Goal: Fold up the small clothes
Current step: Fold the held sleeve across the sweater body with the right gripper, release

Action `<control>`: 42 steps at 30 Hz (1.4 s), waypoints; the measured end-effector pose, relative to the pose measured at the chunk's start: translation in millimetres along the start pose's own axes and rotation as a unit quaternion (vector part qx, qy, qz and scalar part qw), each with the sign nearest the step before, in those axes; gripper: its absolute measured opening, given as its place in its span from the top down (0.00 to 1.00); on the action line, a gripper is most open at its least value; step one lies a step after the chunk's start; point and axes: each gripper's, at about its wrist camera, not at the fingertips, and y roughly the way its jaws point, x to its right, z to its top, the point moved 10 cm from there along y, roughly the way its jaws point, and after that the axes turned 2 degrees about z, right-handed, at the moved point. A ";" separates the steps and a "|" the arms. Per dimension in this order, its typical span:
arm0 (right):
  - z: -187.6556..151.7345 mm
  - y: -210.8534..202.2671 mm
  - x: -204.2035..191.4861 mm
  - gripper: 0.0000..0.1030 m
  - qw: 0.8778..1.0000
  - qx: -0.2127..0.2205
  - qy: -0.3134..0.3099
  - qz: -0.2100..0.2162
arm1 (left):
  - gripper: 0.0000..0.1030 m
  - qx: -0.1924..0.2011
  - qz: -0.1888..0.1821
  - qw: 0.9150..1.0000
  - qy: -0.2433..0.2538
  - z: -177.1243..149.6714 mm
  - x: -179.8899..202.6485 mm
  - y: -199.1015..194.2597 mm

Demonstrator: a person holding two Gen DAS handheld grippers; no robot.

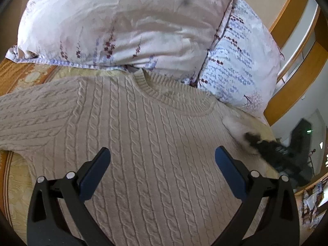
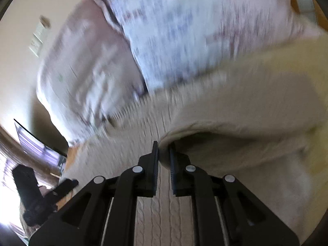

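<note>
Meanwhile the left tool (image 1: 162, 155) hung wide open over the beige cable-knit sweater (image 1: 143, 135). Right tool (image 2: 164, 153) pinched its lifted sleeve (image 2: 235, 123), beside floral pillows (image 1: 123, 24).

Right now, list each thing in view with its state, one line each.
sweater: spread front-up on the bed, one edge lifted.
left tongs: open, above the sweater, holding nothing.
right tongs: shut on the sweater's edge, fabric raised in a fold.
pillows: two, side by side beyond the collar.
</note>
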 end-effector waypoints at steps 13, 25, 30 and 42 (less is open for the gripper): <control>21.3 -33.1 76.1 0.48 0.980 0.059 0.188 -0.002 | 0.03 -0.027 -0.035 0.998 -0.045 -2.4 -13.4 6.3; 54.7 -38.2 2.7 0.87 0.990 0.116 0.010 -0.081 | 0.08 -0.019 -0.032 0.997 -0.073 0.3 -39.7 -3.6; -3.0 42.4 -112.0 0.84 0.992 -0.035 -0.114 0.034 | 0.08 -0.007 -0.048 0.995 -0.082 1.3 -40.5 -9.7; -27.1 -3.9 -21.8 0.49 0.997 -0.031 0.056 0.030 | 0.37 -0.062 -0.088 0.982 -0.153 -1.2 -42.7 17.9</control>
